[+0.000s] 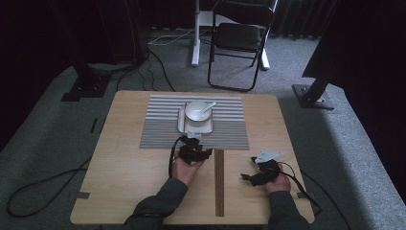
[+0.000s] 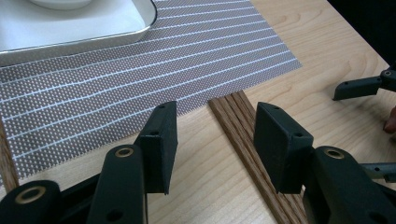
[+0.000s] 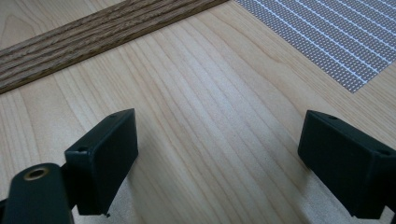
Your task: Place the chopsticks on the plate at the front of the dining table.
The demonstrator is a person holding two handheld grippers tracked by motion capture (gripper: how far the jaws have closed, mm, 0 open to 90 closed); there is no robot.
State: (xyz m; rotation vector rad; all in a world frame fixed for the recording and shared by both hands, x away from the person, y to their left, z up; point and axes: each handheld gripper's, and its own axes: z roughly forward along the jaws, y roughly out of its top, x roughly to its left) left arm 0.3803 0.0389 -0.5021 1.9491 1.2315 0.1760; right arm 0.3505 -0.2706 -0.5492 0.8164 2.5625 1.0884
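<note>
Overhead view of a person seated at a light wood surface (image 1: 124,191), w/ a handheld gripper in each hand. Left gripper (image 1: 193,149) sits at the near edge of a grey striped placemat (image 1: 163,129), just short of a white tray (image 1: 181,120). The tray holds a white bowl (image 1: 196,112) w/ a white spoon (image 1: 208,105) resting in it, handle pointing to the right-rear. Tray is centred on the mat, prob. laid out as a place setting, and this gripper is the nearest to it, so it looks poised to reach for the tray or bowl.

In the left gripper view the jaws are released, nothing between them; below the gap lie the mat's near edge (image 2: 140,88) and a dark wood inlay strip (image 2: 243,135). Tray corner (image 2: 140,28) shows at top left, apart from the jaws.

Right gripper (image 1: 255,168) rests well to the right, near the surface's front right, away from the mat; appears to be waiting. In the right gripper view its jaws are spread wide, empty, over bare wood, w/ the inlay strip (image 3: 93,42) ahead and a mat corner (image 3: 336,42) at top right.

Surface is pale wood grain w/ the dark strip running front to back from the mat. Room is dim: grey carpet (image 1: 344,139), a black folding chair (image 1: 238,43) behind, a white stand leg (image 1: 196,33), black stand bases either side, cables across the floor.
</note>
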